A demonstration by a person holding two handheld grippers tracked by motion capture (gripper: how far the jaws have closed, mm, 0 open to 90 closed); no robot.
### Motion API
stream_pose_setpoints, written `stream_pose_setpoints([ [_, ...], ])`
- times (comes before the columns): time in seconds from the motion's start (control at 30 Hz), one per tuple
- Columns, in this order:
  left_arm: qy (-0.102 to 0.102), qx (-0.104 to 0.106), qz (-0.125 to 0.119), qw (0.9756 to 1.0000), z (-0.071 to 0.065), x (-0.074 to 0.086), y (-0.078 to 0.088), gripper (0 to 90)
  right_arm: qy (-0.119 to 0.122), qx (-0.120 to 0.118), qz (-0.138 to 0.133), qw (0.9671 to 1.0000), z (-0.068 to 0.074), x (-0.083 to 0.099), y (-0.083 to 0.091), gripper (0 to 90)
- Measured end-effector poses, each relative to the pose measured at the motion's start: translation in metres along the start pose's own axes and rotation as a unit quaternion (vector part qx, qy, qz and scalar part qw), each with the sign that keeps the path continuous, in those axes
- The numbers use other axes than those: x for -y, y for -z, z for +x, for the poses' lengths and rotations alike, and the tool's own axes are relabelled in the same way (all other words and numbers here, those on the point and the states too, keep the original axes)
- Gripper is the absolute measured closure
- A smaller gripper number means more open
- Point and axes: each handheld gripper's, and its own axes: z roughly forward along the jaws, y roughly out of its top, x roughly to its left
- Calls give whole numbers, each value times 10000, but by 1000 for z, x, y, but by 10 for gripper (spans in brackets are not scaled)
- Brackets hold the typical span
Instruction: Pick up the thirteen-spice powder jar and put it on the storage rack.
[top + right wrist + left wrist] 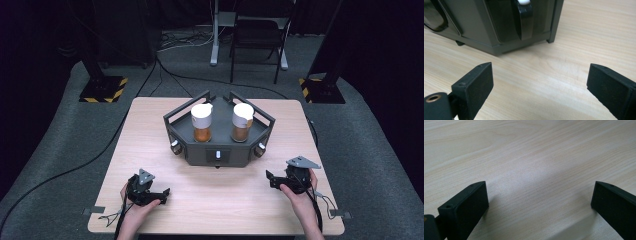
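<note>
Your left tongs (159,194) rest low over the surface (150,130) with jaws spread wide and nothing between them; the left gripper view shows bare pale wood grain between the jaws. Your right tongs (270,179) are likewise spread and empty, near the surface, aimed at the dark rack (499,32) just ahead of them.

Surface: light wood, rectangular, with a metal tab at each near corner. Room: grey carpet, dark surroundings, two stands on yellow-and-black striped bases, a chair and a cable run beyond the far edge.

Rack: angular, dark, between and ahead of both tongs, its long axis across the surface and its flat front panel facing you. Two upright jars, the left jar (202,122) and the right jar (242,121), stand in it, white-capped, with amber contents.
</note>
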Motion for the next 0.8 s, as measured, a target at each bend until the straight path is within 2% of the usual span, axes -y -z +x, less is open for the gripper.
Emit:
stream_pose_setpoints([
  [0.4, 1, -1, -1, 10000, 0, 0, 0, 10, -187, 49, 153, 9997, -6, 24, -4, 65],
  [0.8, 6, -7, -2, 10000, 0, 0, 0, 10, -179, 233, 334, 9990, -8, 41, 0, 66],
])
